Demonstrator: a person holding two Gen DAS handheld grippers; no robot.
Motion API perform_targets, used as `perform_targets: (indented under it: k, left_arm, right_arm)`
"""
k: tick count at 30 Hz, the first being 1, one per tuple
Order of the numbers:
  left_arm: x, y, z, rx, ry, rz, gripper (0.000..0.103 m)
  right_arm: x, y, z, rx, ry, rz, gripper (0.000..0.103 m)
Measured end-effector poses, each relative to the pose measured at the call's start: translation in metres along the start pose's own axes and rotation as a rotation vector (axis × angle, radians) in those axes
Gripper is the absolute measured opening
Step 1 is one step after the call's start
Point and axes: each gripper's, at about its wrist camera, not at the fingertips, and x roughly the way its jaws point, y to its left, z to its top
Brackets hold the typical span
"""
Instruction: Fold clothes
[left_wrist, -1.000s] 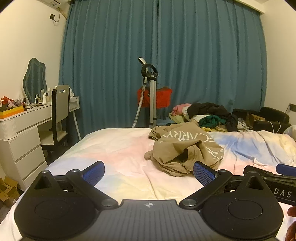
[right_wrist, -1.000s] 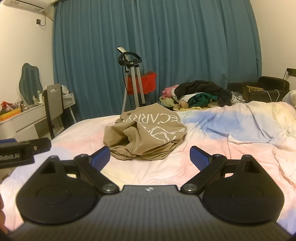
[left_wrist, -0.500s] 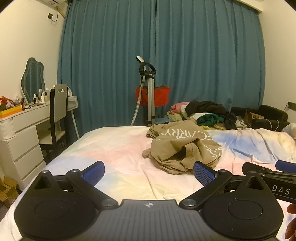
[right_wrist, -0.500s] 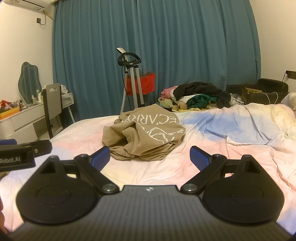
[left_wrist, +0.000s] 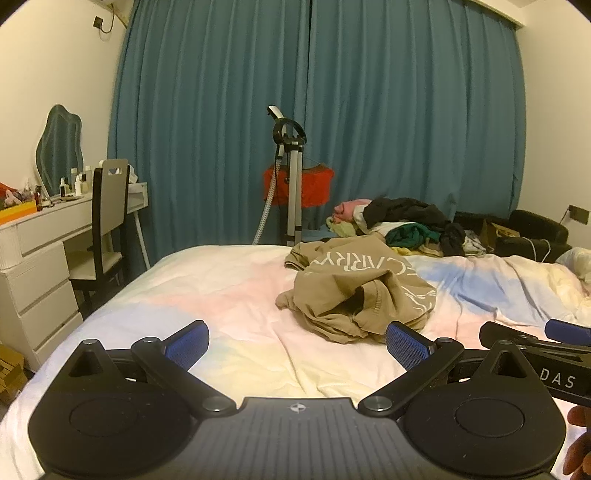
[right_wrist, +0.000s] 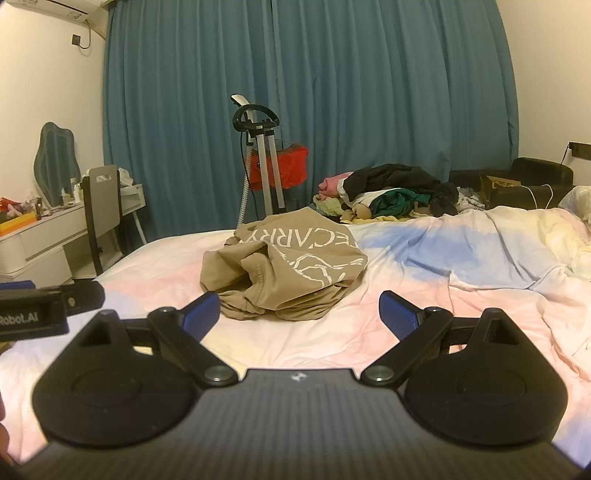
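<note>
A crumpled tan shirt with white lettering (left_wrist: 354, 288) (right_wrist: 284, 266) lies in a heap on the pastel bedspread (left_wrist: 221, 295) (right_wrist: 443, 295). My left gripper (left_wrist: 295, 341) hovers open over the near part of the bed, short of the shirt and a little to its left, nothing between its blue pads. My right gripper (right_wrist: 299, 310) is open too, just in front of the shirt's near edge and not touching it. Each gripper shows at the edge of the other's view.
A pile of mixed clothes (left_wrist: 402, 225) (right_wrist: 391, 192) sits at the bed's far side. A garment steamer stand (left_wrist: 291, 177) and blue curtains stand behind. A white dresser (left_wrist: 33, 266) and chair (left_wrist: 103, 229) are at the left; a black seat (right_wrist: 535, 177) at the right.
Both views have crept slightly forward toward the shirt and tilted down a little. Both grippers stay open; the shirt has not moved.
</note>
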Motion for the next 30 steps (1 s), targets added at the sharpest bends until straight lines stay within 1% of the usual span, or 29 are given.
perform_targets:
  k: [4, 7, 12, 15, 18, 20, 21, 23, 26, 28, 30]
  left_arm:
    - [0.004, 0.001, 0.0, -0.008, 0.001, -0.008, 0.103]
    - [0.003, 0.002, 0.001, -0.001, -0.007, -0.019, 0.103]
    - [-0.005, 0.008, 0.011, -0.016, -0.014, -0.052, 0.103]
    - [-0.013, 0.018, 0.025, -0.05, -0.002, -0.049, 0.103]
    - [-0.027, 0.028, 0.04, -0.061, -0.046, -0.039, 0.103]
    - [-0.033, 0.036, 0.046, -0.075, -0.081, -0.036, 0.103]
    - [-0.033, 0.04, 0.048, -0.089, -0.091, -0.037, 0.103]
    - [-0.031, 0.048, 0.047, -0.115, -0.094, -0.04, 0.103]
    - [-0.024, 0.06, 0.036, -0.096, -0.109, -0.019, 0.103]
    - [-0.014, 0.07, 0.024, -0.084, -0.098, 0.0, 0.103]
    - [0.005, 0.08, 0.017, -0.106, -0.049, 0.009, 0.103]
  right_arm:
    - [0.004, -0.001, 0.0, 0.008, 0.018, -0.011, 0.094]
    - [0.004, 0.003, 0.0, -0.007, 0.009, -0.017, 0.094]
    - [0.009, 0.002, 0.0, 0.045, 0.051, 0.028, 0.094]
    - [0.022, 0.006, 0.006, 0.063, 0.099, -0.001, 0.094]
    - [0.043, 0.009, 0.018, 0.123, 0.156, -0.037, 0.094]
    - [0.064, 0.013, 0.026, 0.181, 0.2, -0.039, 0.094]
    - [0.076, 0.016, 0.028, 0.189, 0.217, -0.055, 0.094]
    - [0.099, 0.019, 0.027, 0.221, 0.244, -0.087, 0.094]
    - [0.135, 0.022, 0.02, 0.276, 0.268, -0.116, 0.094]
    - [0.158, 0.028, 0.014, 0.26, 0.284, -0.122, 0.094]
    - [0.182, 0.035, 0.007, 0.228, 0.297, -0.118, 0.094]
